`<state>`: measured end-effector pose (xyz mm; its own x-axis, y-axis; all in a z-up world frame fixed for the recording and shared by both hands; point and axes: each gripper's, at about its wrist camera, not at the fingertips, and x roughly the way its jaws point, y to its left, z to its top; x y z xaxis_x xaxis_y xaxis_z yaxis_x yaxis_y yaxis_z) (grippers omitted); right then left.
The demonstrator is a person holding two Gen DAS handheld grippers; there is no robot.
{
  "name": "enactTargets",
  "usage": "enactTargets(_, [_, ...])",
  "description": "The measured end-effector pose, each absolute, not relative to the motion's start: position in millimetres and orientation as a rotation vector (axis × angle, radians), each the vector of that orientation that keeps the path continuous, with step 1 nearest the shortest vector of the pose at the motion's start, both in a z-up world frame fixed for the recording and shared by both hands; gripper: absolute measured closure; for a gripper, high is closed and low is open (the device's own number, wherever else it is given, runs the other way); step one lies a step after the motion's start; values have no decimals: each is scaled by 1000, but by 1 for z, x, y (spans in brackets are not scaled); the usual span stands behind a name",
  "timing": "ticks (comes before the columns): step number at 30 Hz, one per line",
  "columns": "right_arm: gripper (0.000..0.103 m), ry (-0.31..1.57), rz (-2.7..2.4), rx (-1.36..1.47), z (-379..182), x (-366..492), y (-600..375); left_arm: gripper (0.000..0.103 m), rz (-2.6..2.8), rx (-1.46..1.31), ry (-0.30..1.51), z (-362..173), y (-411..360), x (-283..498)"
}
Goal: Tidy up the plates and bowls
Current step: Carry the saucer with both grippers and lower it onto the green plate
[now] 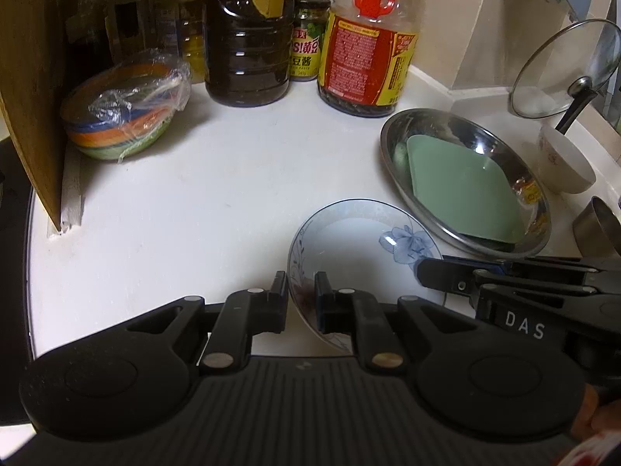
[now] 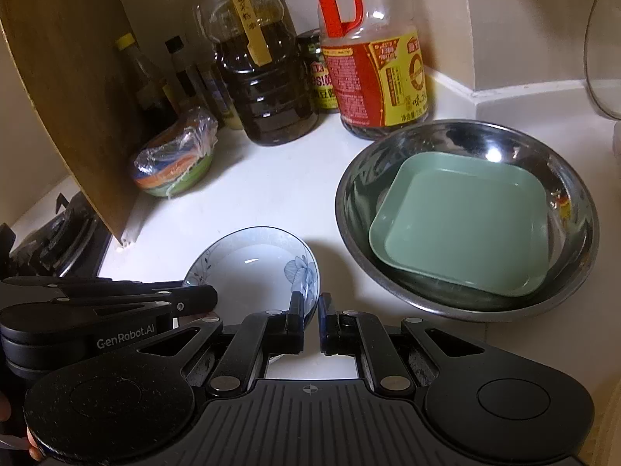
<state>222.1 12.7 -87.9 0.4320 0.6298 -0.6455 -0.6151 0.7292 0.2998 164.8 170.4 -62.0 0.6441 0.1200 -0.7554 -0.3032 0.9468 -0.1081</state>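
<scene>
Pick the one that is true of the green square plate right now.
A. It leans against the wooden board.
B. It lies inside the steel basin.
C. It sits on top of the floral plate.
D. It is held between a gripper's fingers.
B: the green square plate lies flat in the steel basin, apart from the floral plate, which both grippers hold at its rim.

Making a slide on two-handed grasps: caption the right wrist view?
Both grippers pinch a floral bowl's rim beside a steel basin.

Dim, warm light; glare on the steel basin (image 2: 465,143); fisheye-curved, dark corners.
</scene>
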Motion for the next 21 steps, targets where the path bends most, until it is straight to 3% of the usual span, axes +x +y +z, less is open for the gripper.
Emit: enactTargets(21, [96, 729, 602, 92, -59, 247, -27, 91, 80, -149, 771, -34, 136, 221])
